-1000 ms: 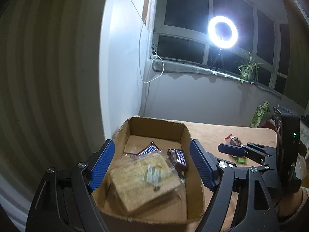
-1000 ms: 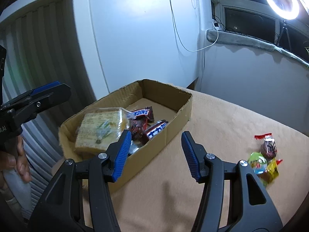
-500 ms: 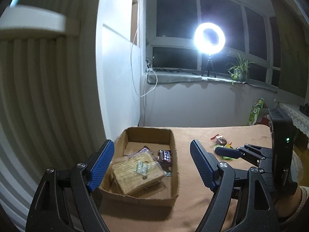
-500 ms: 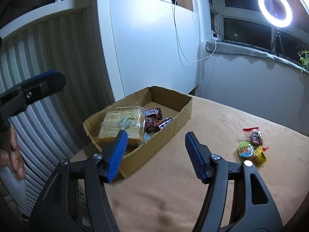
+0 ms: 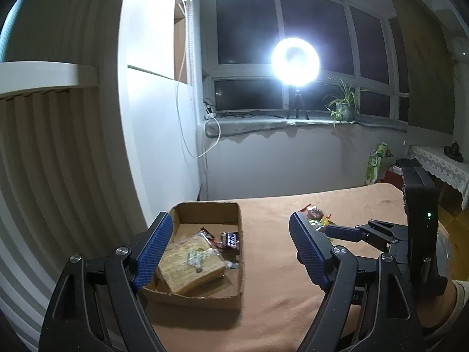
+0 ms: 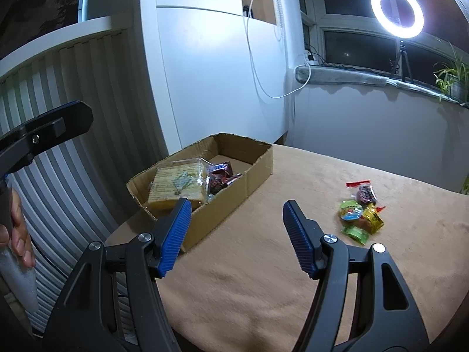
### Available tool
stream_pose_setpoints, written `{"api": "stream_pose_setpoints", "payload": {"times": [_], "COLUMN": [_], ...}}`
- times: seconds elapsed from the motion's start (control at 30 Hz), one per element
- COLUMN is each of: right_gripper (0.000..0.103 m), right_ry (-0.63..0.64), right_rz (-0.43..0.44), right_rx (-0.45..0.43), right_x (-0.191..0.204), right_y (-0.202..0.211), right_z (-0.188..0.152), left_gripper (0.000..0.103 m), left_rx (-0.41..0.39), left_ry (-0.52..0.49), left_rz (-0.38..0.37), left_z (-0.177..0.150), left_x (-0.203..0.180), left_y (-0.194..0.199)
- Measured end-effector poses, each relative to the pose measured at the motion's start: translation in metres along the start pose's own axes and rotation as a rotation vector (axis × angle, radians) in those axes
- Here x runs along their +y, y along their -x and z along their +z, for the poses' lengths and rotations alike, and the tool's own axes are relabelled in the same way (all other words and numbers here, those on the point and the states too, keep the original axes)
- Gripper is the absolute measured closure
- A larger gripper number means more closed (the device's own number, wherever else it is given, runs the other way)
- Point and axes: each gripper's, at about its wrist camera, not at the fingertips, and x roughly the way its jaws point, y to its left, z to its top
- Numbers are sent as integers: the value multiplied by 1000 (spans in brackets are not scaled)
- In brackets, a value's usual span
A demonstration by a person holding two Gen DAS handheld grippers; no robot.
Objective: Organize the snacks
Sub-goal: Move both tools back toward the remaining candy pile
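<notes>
Distance is what has changed: a second ago both of your grippers hung close over the cardboard box, and now they have drawn back, so the box looks smaller and more of the tan tablecloth lies between it and the cameras. Your left gripper has its blue pads wide apart with nothing between them, much as before; your right gripper stands wider than it did a second ago, jaws parted and empty, above bare cloth just right of the box. Count one box, sitting at the table's left edge beside the white cabinet. Inside it you have one large clear-wrapped block of biscuit or cake, whose small green label is too fine to read, and beside it at least two dark chocolate bars; one shows white block lettering, but only fragments are legible now. Out on the cloth, well apart from the box, a small cluster of wrapped sweets is left: about four, one dark with red ends, one yellow, two greenish, their print unreadable. One ring light glows on the windowsill, with one potted plant near it. Your hand shows at the right camera's left edge.
</notes>
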Motion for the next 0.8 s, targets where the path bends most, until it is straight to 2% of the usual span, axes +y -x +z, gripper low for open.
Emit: {"api": "stream_pose_setpoints", "payload": {"times": [0.4,0.8], "right_gripper": [35,35], "right_ry": [-83,-187], "right_rz": [-54,-100], "right_rx": [4,11], "right_x": [-47,-113], "right_y": [14,19], "right_z": [-17,-39], "left_gripper": [21,21], "left_rx": [38,113], "left_ry": [-34,-94], "left_rz": [-56,-101], "left_z": [-2,-4], "left_x": [-32,-79], "left_y": [-12,-45]}}
